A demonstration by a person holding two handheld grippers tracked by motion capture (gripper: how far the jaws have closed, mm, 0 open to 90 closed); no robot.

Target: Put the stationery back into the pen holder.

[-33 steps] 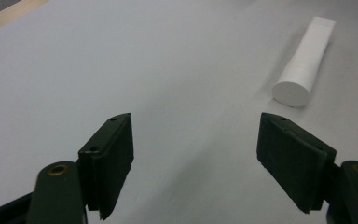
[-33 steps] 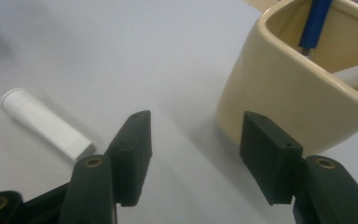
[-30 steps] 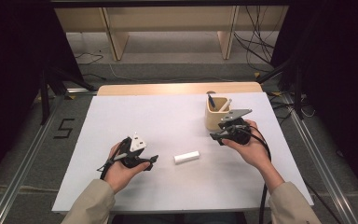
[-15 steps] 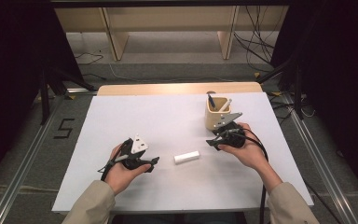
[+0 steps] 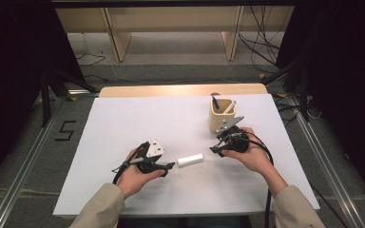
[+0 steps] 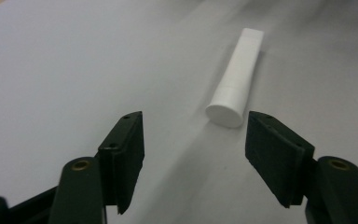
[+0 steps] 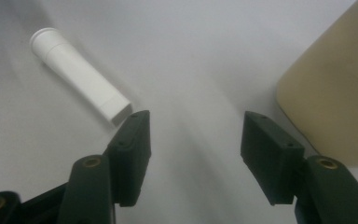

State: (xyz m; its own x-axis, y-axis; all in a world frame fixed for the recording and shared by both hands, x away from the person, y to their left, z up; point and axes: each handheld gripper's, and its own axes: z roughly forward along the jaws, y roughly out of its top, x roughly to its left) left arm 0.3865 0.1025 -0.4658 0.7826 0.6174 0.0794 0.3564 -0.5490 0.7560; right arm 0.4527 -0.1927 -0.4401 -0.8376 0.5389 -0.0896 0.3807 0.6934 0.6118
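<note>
Two grippers flank a white tube (image 5: pixel 190 160) lying flat on the white table (image 5: pixel 123 123) at lower centre of the high view. My left gripper (image 5: pixel 169 166) has just been closing, jaws apart before the tube's cap end. My right gripper (image 5: pixel 216 149) has been reopening, empty, below the beige cup (image 5: pixel 221 121).

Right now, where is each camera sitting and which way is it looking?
High view: above the person's side, looking forward and down at the table; forearms, both hands and claws show.
Left gripper view: rides the left claw, looking along its open black jaws at the white tube.
Right gripper view: rides the right claw, facing the tube and beige cup.
All three share the tube.
</note>
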